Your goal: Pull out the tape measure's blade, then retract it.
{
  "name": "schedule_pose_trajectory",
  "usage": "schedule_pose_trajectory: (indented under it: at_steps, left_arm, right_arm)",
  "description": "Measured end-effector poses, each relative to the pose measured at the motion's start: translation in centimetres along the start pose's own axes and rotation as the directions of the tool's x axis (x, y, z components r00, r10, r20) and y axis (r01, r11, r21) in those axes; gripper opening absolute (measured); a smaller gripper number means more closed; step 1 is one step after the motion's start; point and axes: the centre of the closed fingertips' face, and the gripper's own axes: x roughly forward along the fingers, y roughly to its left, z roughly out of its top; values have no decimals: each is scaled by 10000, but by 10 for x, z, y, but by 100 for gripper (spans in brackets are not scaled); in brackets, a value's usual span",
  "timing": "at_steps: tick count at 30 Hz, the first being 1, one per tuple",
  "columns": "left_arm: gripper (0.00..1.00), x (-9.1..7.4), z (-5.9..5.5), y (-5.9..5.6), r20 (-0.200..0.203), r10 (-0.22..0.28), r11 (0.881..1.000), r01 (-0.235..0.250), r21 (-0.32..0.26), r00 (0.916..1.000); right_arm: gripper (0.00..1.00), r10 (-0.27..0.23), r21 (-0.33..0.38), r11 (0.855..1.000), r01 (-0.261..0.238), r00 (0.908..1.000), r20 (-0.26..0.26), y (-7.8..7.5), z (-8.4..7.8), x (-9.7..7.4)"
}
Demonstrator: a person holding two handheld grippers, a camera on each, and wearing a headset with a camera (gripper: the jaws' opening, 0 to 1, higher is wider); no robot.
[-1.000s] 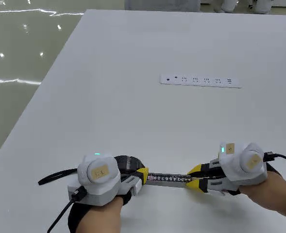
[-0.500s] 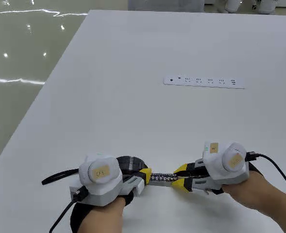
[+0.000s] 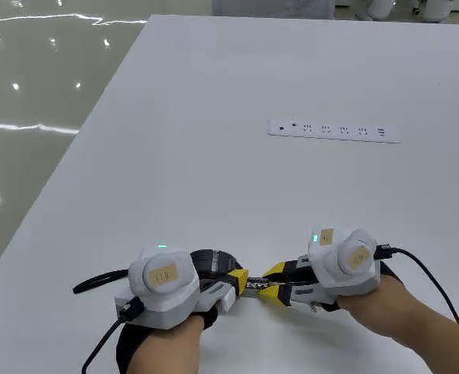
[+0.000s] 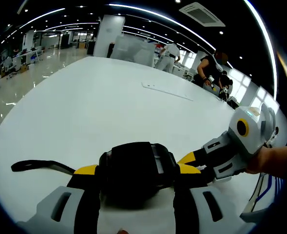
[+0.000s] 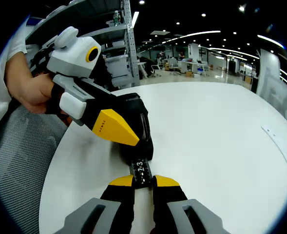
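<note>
Nearest the person, the left gripper (image 4: 138, 171) pinches the black tape measure (image 4: 136, 168) across its case, a yellow-tipped jaw pressed on each side. The case rests on the white table (image 3: 213, 117). A black strap (image 4: 36, 165) trails from the case, out to the left of this gripper's left jaw.

The right gripper (image 5: 143, 183) faces the left one, tip to tip and almost touching. Its jaws are pressed together on the end of the blade (image 5: 142, 170), whose printed numbers show between the yellow tips. Just ahead of those tips a short length of blade runs into the case, so the case sits close in front of the right gripper. In the head view that bit of blade (image 3: 254, 286) bridges the narrow gap between the two grippers.

Well beyond both grippers' tips, farther up the table, a white power strip (image 3: 334, 131) lies flat.
</note>
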Motion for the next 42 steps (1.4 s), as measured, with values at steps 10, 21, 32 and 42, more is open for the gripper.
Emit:
schedule_pose_trajectory:
  at_steps: [10, 21, 32, 42]
  left_arm:
    - [56, 0, 0, 0, -18, -54, 10000, 54, -57, 10000]
    - [58, -1, 0, -1, 21, -158, 9999, 158, -69, 9999]
    - [60, -5, -1, -3, -110, -327, 9984, 331, 449, 9994]
    - [65, -17, 7, -6, 69, -688, 9966, 684, 465, 9976]
  right_arm:
    - [11, 82, -84, 9999, -81, 9999, 73, 2, 9, 12]
    - [14, -60, 149, 9999, 59, 10000, 67, 3, 8, 12]
    - [29, -267, 628, 9977, 258, 9996, 133, 4, 9, 6]
    - [36, -894, 1140, 9901, 823, 9943, 583, 5, 15, -16]
